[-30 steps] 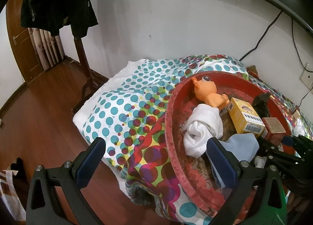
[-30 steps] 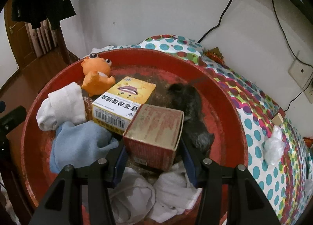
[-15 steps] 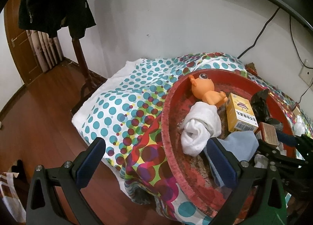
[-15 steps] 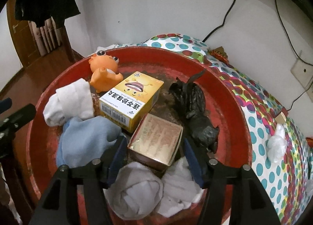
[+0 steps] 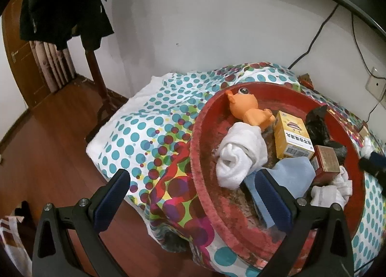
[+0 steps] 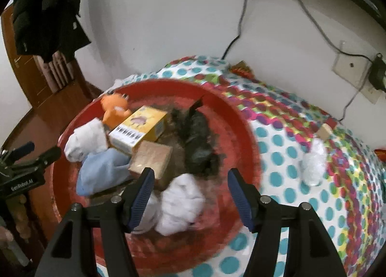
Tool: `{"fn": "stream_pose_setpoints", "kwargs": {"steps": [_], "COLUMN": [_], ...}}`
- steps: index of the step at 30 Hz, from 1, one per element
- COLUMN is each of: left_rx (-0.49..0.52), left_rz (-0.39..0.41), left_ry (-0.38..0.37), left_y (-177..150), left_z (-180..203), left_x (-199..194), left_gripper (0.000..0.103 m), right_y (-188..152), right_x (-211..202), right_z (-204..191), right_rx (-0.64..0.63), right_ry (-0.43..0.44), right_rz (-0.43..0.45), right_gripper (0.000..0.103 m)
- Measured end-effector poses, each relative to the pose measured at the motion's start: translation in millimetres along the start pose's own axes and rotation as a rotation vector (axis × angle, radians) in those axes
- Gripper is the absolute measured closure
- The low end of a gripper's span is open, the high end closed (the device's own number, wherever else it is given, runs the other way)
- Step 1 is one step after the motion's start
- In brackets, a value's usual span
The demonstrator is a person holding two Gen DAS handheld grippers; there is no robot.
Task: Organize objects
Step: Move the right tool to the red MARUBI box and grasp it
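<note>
- Holding my right gripper (image 6: 190, 195) spread and empty above the red basin (image 6: 243, 130), brown box (image 6: 153, 160) inside.
- My left gripper (image 5: 193, 198) spread wide, empty, at the basin's rim.

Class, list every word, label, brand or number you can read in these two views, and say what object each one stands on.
"GenRobot.AI": white lettering on the left gripper body, seen in the right wrist view.
Chinese characters and a barcode on the white end of the yellow box: too small to read with confidence.
Small brown box: side print too blurred to read.
Nothing else bears readable text.
</note>
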State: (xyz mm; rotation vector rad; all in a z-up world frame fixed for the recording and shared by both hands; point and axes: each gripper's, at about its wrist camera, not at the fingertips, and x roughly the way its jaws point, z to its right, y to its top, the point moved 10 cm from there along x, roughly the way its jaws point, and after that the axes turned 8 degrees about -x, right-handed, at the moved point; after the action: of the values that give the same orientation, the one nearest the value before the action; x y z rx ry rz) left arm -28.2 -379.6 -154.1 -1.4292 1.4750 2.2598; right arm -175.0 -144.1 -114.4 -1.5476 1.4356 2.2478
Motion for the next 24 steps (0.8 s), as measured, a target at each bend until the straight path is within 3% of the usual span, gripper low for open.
{"fn": "stream_pose_setpoints", "kwargs": {"steps": [6, 16, 24], "left_rx": [-0.003, -0.002, 0.020], "left_rz": [0.010, 0.035, 0.020], "left_ry": [-0.003, -0.005, -0.007], "left_y": [0.2, -0.6, -5.2], "left_z": [0.9, 5.0, 12.5], "left_x": [-1.9, -3.0, 2.1], "left_gripper": [0.000, 0.000, 0.000], "right_y": [-2.1, -23.1, -5.2], "right_x": [-6.1, 32.2, 83.2], "right_z": [72.5, 225.8, 276.4], "right_rx": [0.072, 0.275, 0.371], "right_ry": [-0.125, -0.324, -0.341], "right_rz": [0.014, -0.071, -0.112], "right_gripper": [0.038, 0.038, 0.038]}}
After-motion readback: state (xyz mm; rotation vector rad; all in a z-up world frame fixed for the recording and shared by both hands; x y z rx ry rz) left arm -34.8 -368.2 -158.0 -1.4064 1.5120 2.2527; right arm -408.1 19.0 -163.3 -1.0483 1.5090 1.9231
